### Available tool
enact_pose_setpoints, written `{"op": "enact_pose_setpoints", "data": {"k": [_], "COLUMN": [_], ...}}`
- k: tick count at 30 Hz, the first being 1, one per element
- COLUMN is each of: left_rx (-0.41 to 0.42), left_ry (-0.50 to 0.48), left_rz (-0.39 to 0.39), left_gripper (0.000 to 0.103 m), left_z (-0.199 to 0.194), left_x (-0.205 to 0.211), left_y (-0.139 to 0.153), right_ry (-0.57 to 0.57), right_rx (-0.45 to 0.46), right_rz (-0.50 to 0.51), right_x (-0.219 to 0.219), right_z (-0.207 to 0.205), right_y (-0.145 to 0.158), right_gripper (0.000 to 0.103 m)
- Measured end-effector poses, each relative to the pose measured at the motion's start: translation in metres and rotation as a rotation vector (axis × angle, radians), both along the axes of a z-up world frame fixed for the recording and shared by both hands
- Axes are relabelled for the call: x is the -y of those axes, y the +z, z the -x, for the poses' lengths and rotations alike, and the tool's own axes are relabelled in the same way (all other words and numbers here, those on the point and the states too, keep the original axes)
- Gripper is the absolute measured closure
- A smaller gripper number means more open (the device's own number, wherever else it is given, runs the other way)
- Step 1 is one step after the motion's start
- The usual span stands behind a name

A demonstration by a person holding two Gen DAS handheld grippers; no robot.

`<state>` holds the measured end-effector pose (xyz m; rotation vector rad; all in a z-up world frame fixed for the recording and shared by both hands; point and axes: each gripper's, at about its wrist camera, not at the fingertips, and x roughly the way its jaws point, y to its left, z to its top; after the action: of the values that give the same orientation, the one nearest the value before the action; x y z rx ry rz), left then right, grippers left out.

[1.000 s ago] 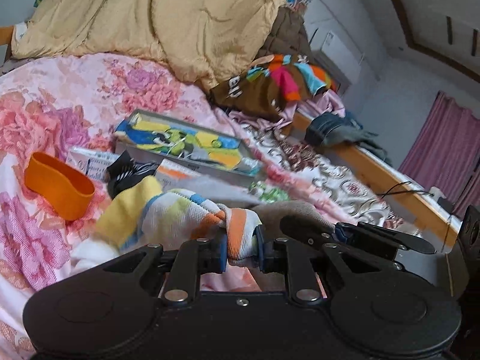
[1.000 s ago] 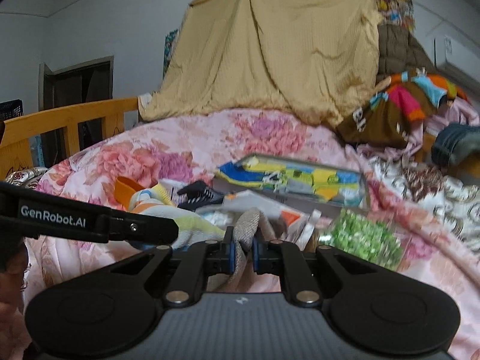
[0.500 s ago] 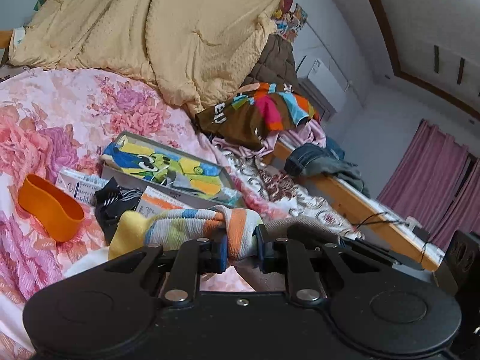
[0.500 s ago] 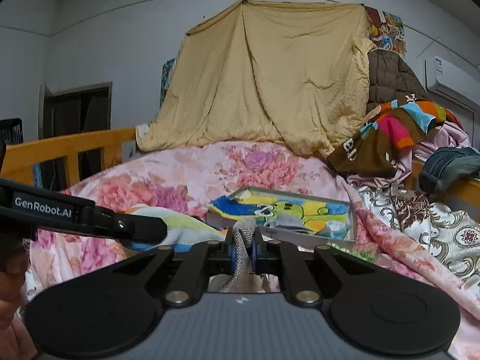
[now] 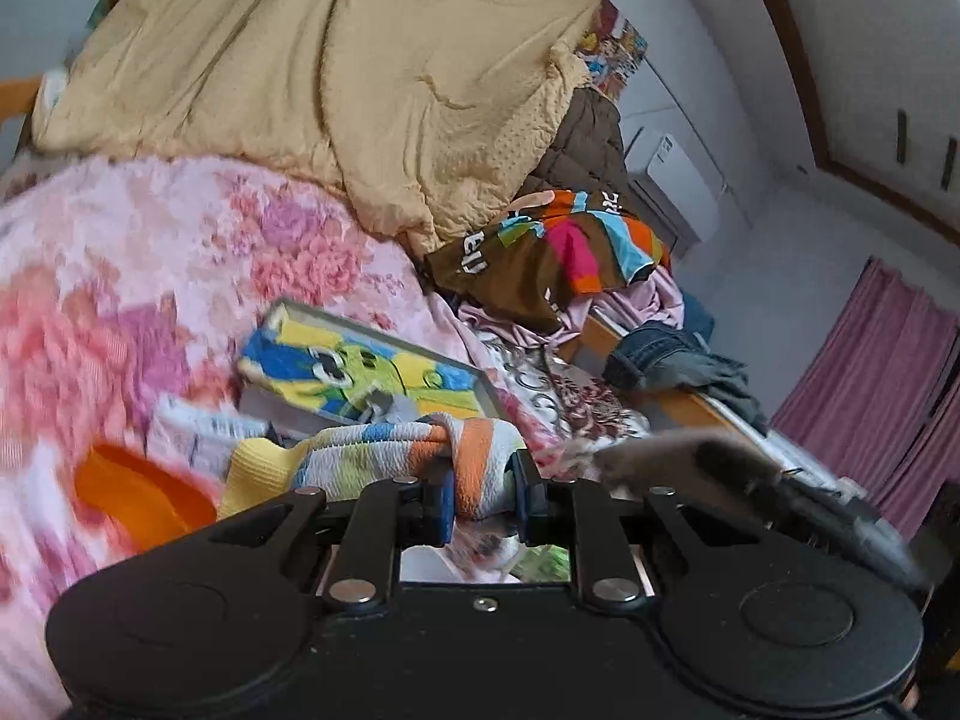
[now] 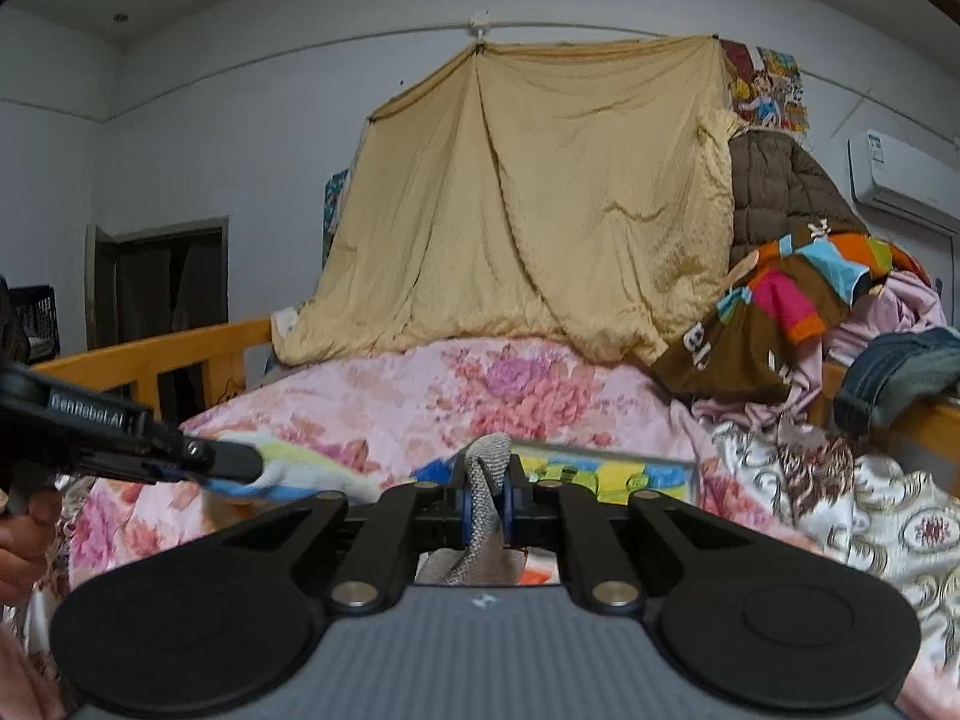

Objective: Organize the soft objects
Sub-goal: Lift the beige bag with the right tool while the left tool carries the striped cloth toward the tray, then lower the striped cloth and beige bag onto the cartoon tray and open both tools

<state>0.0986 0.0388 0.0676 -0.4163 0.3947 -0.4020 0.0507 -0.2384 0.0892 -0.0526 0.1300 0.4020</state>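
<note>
Clearly, two tools were at work over the bed, and each held one piece of soft cloth. The left tool [image 5: 483, 501] was clamped on a striped sock [image 5: 384, 456], banded in yellow, blue, orange and white, which trailed off to the left from between the fingers, above the flowered quilt [image 5: 150, 252]. The right tool [image 6: 485, 501] was pinched shut on a grey knit sock [image 6: 489, 468], whose folded end stood up between the pads while the rest hung down behind them. In the right wrist view the left tool [image 6: 240, 463] reached in from the left edge with the striped sock [image 6: 294, 468] at its tip; in the left wrist view the right tool appeared only as a blur at the right, with the grey sock [image 5: 648, 459] smeared beside it.

On the quilt lay one flat box with a cartoon lid [image 5: 366, 372], one orange bowl [image 5: 138, 492] near the left edge, and one white printed pack [image 5: 198, 432] between them. One tan blanket [image 6: 528, 198] hung at the head of the bed. To the right sat a heap of clothes: one brown jacket [image 6: 774, 192], one brown garment with bright patches [image 6: 774, 306] and one pair of jeans [image 6: 900, 372] on the wooden rail.
</note>
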Motion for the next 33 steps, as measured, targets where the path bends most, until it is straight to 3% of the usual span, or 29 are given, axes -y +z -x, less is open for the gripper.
{"op": "enact_pose_setpoints", "data": {"k": [8,15,18,23,33], "left_rx": [0.034,0.021,-0.010,-0.071,-0.206], "left_ry": [0.008,0.018,0.020,0.027,0.063], "left_rz": [-0.159,-0.241,-0.252,-0.263,-0.279], "left_gripper": [0.082,0.082,0.082,0.082,0.081], "left_z": [-0.080,-0.178,-0.219,-0.275,-0.325], "left_x": [0.025,0.066,0.084,0.109,0.134], "left_y": [0.016,0.002,-0.010,-0.034,-0.077], "right_ry": [-0.011,-0.052,-0.068,-0.099,-0.212], "right_rx": [0.049,-0.014,-0.058,-0.129,-0.348], "right_rz": [-0.032,-0.146,-0.237,-0.253,-0.308], "right_x": [0.000,0.007,0.021,0.033,0.060], "right_z": [-0.095,-0.192,-0.222,-0.269,-0.318], "right_y": [0.018,-0.006,-0.028,-0.053,-0.079], "right_gripper": [0.093,0.093,0.093,0.093,0.092]}}
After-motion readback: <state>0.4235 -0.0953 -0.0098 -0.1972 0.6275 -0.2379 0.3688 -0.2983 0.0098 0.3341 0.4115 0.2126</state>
